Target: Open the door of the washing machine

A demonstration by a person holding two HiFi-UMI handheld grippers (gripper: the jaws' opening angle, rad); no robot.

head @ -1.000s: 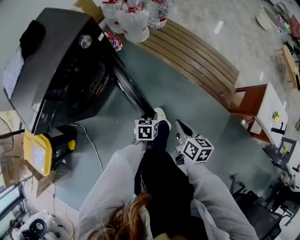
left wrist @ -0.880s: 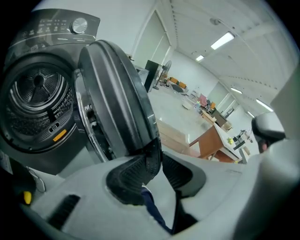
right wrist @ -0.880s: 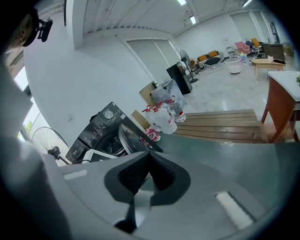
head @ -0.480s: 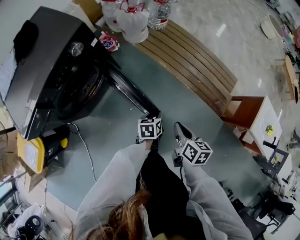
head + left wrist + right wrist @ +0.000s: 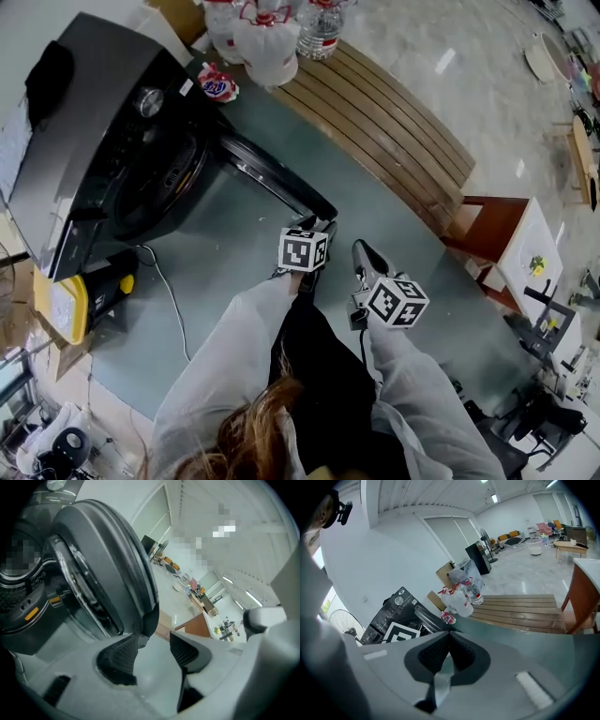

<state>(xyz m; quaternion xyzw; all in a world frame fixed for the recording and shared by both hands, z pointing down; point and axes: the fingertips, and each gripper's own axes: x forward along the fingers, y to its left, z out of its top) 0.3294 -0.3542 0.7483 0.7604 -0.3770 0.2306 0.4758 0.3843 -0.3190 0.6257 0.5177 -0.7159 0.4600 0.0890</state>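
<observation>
Head view, machine: dark grey washing machine (image 5: 103, 141) at the upper left, its round door (image 5: 272, 183) swung wide over the grey-green floor.
Head view, hands: both sleeved arms reach forward; left gripper (image 5: 314, 230) at the door's free edge, right gripper (image 5: 367, 258) just beside it, apart from the door.
Head view, writing: black-and-white square markers on both cubes; no readable print.
Head view, surroundings: slatted wooden bench (image 5: 384, 112), clear plastic bottles (image 5: 267, 33).
Left gripper view: jaws just opened and standing apart; ribbed dark pads (image 5: 119, 660) press nothing, the door's rim tip by the left pad.
Right gripper view: jaws closed together, nothing between.
</observation>
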